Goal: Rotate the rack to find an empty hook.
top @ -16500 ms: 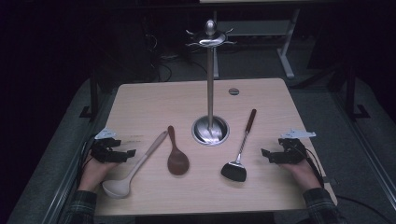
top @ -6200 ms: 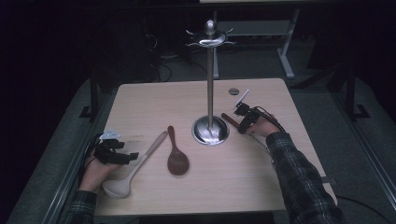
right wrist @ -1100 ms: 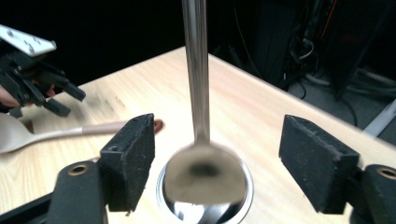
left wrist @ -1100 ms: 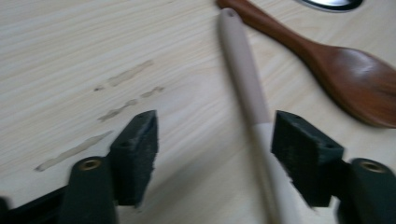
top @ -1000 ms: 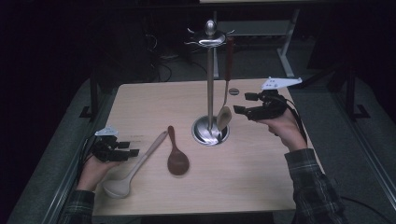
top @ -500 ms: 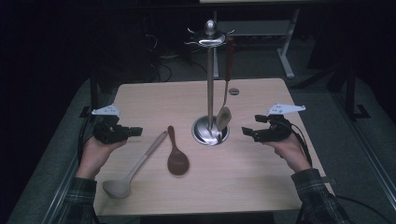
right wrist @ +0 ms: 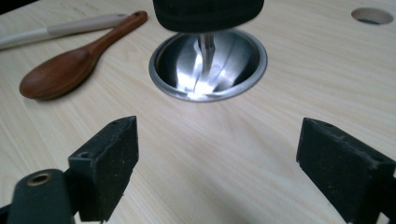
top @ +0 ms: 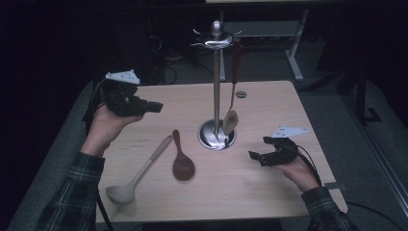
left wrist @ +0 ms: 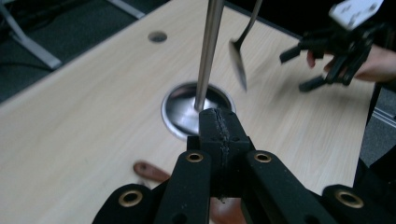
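A steel utensil stand [top: 217, 86] rises from its round base [top: 216, 135] at mid table. A dark spatula [top: 231, 118] hangs from one of its top hooks. On the table lie a brown wooden spoon [top: 182, 162] and a pale ladle [top: 137, 175]. My left gripper [top: 155, 106] is held high over the table's left side, shut and empty; its closed jaws [left wrist: 219, 126] point at the stand's pole [left wrist: 208, 51]. My right gripper [top: 254, 157] hovers low, right of the base [right wrist: 208, 65]. Its jaws have just been opening and stand wide with nothing between them [right wrist: 217, 154].
A round cable hole [top: 240, 94] is in the table [top: 269, 202] behind the stand. The table's front right is bare wood. Dark floor and a metal frame [top: 293, 57] lie beyond the far edge.
My left hand has lifted from beside the ladle's handle to well above the table, its jaws now shut. My right hand has sunk and drawn back from the stand. The spatula stays hanging.
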`<state>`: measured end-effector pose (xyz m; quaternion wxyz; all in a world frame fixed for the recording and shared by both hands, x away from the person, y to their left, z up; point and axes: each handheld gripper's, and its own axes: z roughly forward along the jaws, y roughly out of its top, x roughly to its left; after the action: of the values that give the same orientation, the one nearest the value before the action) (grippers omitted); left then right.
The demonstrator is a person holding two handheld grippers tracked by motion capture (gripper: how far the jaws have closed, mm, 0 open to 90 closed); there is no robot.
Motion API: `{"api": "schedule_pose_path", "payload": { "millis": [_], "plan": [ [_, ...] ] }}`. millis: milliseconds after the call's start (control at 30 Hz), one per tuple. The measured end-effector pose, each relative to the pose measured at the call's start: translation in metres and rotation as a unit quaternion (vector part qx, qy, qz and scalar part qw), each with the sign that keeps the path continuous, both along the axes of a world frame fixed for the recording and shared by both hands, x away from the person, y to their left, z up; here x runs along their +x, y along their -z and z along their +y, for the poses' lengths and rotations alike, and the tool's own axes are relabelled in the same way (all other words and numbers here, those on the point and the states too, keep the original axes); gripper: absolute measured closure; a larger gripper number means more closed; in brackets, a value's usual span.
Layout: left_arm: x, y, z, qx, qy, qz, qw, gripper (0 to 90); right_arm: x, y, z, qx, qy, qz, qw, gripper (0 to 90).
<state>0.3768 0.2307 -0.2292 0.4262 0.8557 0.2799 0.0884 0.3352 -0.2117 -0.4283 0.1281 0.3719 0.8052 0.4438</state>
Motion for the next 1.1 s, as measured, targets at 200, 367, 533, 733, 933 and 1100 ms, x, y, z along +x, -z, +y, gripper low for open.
{"api": "schedule_pose_path", "payload": {
  "millis": [200,367,533,733,933,1100],
  "plan": [
    [0.012,-0.037,-0.025,-0.014,0.029,-0.016,0.9994,89.9,-0.007,0.011,0.000,-0.010,0.000,0.007,0.9999,11.8],
    [0.021,-0.064,-0.046,-0.018,0.052,-0.028,0.9981,90.0,-0.010,0.018,-0.004,-0.003,0.003,0.013,0.9999,11.5],
    [0.028,-0.088,-0.066,-0.019,0.071,-0.038,0.9966,89.9,-0.012,0.023,-0.007,-0.001,0.003,0.017,0.9998,11.0],
    [0.035,-0.115,-0.087,-0.007,0.078,-0.051,0.9956,89.9,-0.011,0.025,-0.009,-0.001,0.008,0.021,0.9997,10.4],
    [0.041,-0.128,-0.099,0.005,0.077,-0.061,0.9952,89.9,-0.012,0.026,-0.012,0.002,0.011,0.020,0.9997,10.3],
    [0.050,-0.127,-0.101,0.013,0.067,-0.060,0.9959,89.9,-0.012,0.026,-0.013,0.001,0.015,0.020,0.9997,10.3]
  ]
}}
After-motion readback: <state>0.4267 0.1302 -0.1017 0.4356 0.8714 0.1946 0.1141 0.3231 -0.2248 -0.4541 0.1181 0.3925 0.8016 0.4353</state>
